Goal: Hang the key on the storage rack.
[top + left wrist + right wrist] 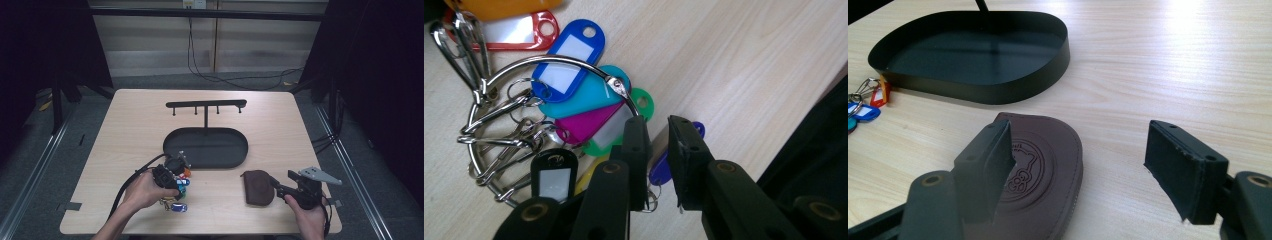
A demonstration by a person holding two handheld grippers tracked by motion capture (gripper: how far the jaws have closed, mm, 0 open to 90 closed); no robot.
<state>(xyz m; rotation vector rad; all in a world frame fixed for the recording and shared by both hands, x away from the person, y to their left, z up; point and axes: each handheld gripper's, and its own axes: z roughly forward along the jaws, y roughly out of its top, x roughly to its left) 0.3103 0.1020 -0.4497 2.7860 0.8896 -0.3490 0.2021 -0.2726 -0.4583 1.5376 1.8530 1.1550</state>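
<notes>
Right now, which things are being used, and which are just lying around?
Being used:
- key ring with coloured tags
- left gripper, fingers narrowed beside the ring
- brown leather pouch
- right gripper, fingers wide open over the pouch

Lying about:
- black oval tray
- black hook rack

1 camera hangs high behind the person, looking forward and down over the whole surface (130, 125). The left gripper's camera sits very close over the key tags (574, 95). The right gripper's camera looks low across the pouch (1043, 165) to the tray (998, 85), sharing those tags at its left edge.
</notes>
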